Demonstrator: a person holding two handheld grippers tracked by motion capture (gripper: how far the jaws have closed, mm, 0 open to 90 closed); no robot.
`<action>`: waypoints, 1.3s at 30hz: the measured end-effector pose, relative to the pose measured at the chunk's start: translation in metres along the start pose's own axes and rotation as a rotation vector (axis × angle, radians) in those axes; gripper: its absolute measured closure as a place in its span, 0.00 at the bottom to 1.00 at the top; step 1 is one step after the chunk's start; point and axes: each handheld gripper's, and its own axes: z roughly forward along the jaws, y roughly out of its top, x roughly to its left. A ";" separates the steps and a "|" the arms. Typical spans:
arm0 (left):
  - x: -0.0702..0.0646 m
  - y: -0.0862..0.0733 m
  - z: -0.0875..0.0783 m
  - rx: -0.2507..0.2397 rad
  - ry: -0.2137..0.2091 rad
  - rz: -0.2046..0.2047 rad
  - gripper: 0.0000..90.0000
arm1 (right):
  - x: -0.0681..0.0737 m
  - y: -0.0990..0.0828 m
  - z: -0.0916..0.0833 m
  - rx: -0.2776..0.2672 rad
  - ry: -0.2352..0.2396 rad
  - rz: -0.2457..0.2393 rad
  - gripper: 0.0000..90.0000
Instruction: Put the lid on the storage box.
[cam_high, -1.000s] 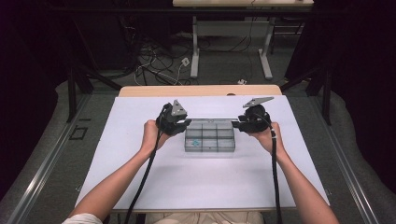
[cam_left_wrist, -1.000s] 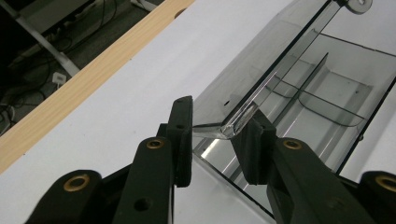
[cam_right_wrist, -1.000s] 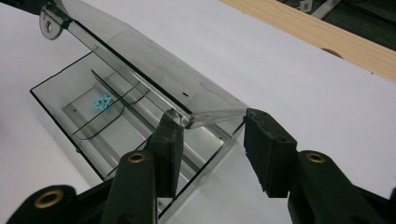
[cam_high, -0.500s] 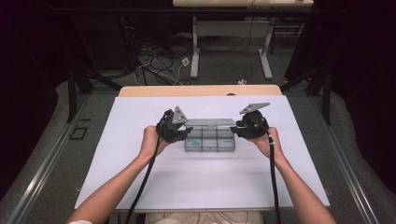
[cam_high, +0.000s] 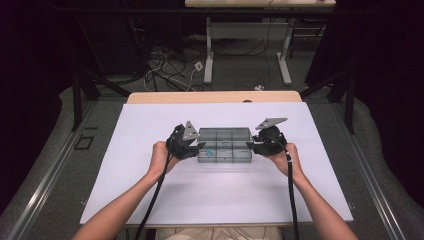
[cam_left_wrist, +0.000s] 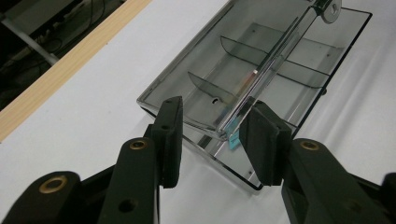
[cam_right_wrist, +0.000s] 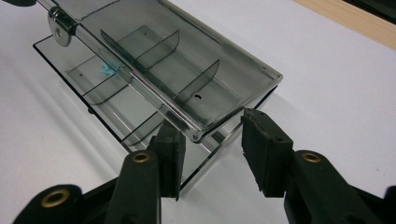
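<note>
Smoky clear compartment box (cam_high: 224, 145) lying mid-counter (cam_high: 150, 200) on the white sheet, long side across, lid (cam_left_wrist: 219, 70) partly lifted over the dividers. Left gripper (cam_high: 192, 148) at the box's left end, right gripper (cam_high: 254, 146) at its right end, a hand behind each. Seen from the left gripper view, jaws spread, just now opened further, flanking the end corner of the lid without clear contact. Seen from the right gripper view, jaws likewise spread either side of the opposite end (cam_right_wrist: 233, 107); possibly brushing the lid's edge, hard to tell. Small blue speck (cam_right_wrist: 106, 71) inside one compartment.
</note>
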 end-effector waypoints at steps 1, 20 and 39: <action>0.000 0.000 0.000 0.006 -0.001 0.006 0.66 | 0.001 -0.001 0.001 0.000 -0.001 0.005 0.66; -0.004 -0.006 0.005 0.033 -0.006 0.014 0.64 | 0.008 -0.007 -0.002 0.029 0.012 -0.004 0.61; -0.008 -0.010 0.011 0.105 -0.015 0.013 0.61 | 0.011 -0.013 0.006 0.074 0.021 -0.014 0.61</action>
